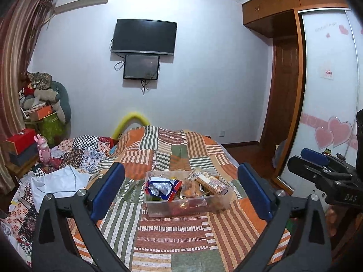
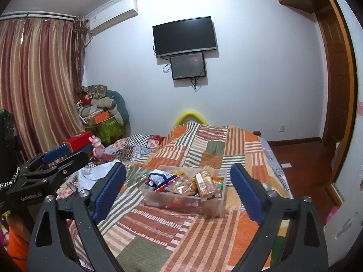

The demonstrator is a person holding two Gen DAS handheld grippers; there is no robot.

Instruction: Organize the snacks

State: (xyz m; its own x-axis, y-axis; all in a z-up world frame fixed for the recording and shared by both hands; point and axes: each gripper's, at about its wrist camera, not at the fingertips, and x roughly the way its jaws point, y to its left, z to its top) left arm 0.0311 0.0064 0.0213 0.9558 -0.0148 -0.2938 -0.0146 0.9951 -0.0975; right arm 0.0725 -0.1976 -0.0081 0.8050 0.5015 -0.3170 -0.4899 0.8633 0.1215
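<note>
A clear plastic bin full of snack packets sits on the patchwork bedspread. A blue and white bag lies at its left and a long brown biscuit pack at its right. My left gripper is open and empty, held back from the bin. In the right wrist view the bin holds the same bag and biscuit pack. My right gripper is open and empty, also short of the bin. Each gripper shows beside the other, the right one and the left one.
Crumpled quilts and white cloth lie on the bed's left. A pink toy, boxes and stuffed items pile at the left wall. A wardrobe with a sliding door stands right. Two screens hang on the wall.
</note>
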